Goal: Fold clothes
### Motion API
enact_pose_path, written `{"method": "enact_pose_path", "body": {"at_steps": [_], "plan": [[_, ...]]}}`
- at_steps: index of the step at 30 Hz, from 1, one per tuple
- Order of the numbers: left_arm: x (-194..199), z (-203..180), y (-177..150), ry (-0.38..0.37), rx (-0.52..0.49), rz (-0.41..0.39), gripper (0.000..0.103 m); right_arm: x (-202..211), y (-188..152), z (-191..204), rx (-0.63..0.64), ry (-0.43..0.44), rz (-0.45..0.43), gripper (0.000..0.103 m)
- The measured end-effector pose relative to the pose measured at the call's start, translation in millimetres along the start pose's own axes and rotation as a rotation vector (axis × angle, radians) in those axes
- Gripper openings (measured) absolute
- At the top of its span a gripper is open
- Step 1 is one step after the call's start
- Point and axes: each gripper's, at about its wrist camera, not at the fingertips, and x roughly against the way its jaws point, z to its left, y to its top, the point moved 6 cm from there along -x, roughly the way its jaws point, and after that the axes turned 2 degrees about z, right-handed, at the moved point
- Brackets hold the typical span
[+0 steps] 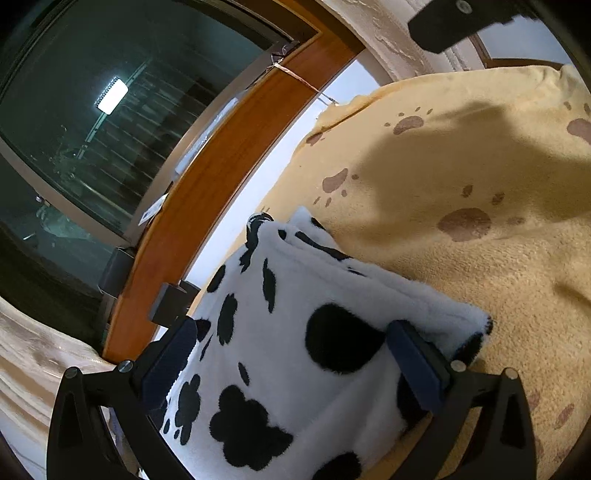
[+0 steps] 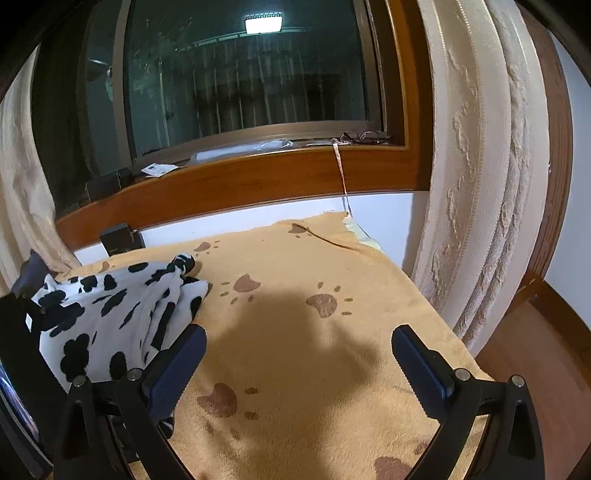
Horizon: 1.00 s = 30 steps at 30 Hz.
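Observation:
A folded white fleece garment with black cow spots lies on a tan blanket with brown paw prints. My left gripper is open, and the folded bundle fills the gap between its wide-spread fingers. In the right wrist view the same garment sits at the blanket's left side, creased into loose layers. My right gripper stands open over bare blanket to the right of the garment, with nothing between its fingers. A dark part of the right tool shows at the top of the left wrist view.
A wooden window sill runs behind the bed, with glasses, papers and small black boxes on it. Cream curtains hang at the right and left. Wooden floor lies beyond the bed's right edge.

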Motion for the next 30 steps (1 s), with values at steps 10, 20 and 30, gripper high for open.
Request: {"method": "enact_pose_path", "body": {"at_steps": [10,20,30], "plan": [[23.3,-6.3,-0.8,-0.079,-0.063,-0.109,0.103,-2.6,-0.1,-5.9,-0.008,0.009,0.002,0.102],[37.6,-2.1,2.6,-0.168,-0.029,-0.176,0.103,-7.9,-2.2,-5.0,0.011,-0.014,0.016,0.102],[34.9,-32.1,-0.2,-0.199,-0.160,-0.206,0.103,-12.8,-4.8,-4.4,0.015,-0.016,0.034,0.102]]}}
